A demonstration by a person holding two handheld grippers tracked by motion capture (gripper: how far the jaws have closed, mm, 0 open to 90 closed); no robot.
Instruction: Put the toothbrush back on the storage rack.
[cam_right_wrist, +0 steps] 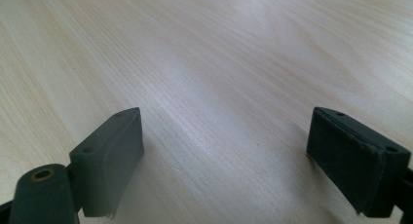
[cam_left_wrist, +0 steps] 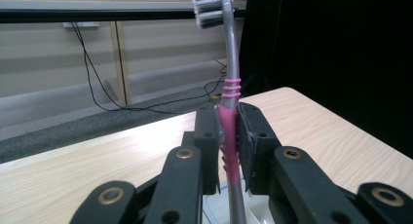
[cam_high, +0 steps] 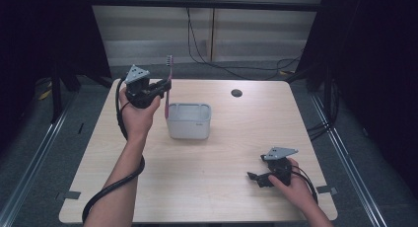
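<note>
Left tongs [cam_high: 165, 86] clamped on the pink grip of a toothbrush [cam_high: 168, 84], seen close in the left gripper view [cam_left_wrist: 229, 136] with both pads pressed flat against the handle [cam_left_wrist: 229, 126]. Held upright, bristle head [cam_left_wrist: 208, 7] at the top, grey tail hanging below the pads. Raised off the surface, toward the far left corner, just left of and above a white rectangular bin [cam_high: 189, 120] standing a little left of centre. Lower end of the handle close to the bin's left wall; hard to tell from the high view whether already over the opening or just outside the rim, though the left gripper view did show a pale rim [cam_left_wrist: 214, 212] right under the jaws, so probably just over it.

Right tongs [cam_high: 260, 177] parked low near the right end of the near edge, jaws spread wide with nothing between them; bare wood grain [cam_right_wrist: 219, 87] between the two pads [cam_right_wrist: 109, 156] in the right gripper view.

Step in hand, by the look of it: carrying the toothbrush to the bin, transport nearly done, release not yet made. Next move likely to call for shifting the brush a touch toward the bin's middle, lowering until the tail was well inside the walls, then opening the pads. Main risk: letting go too high or too near the rim, and having the long handle tip out over the side.
</note>
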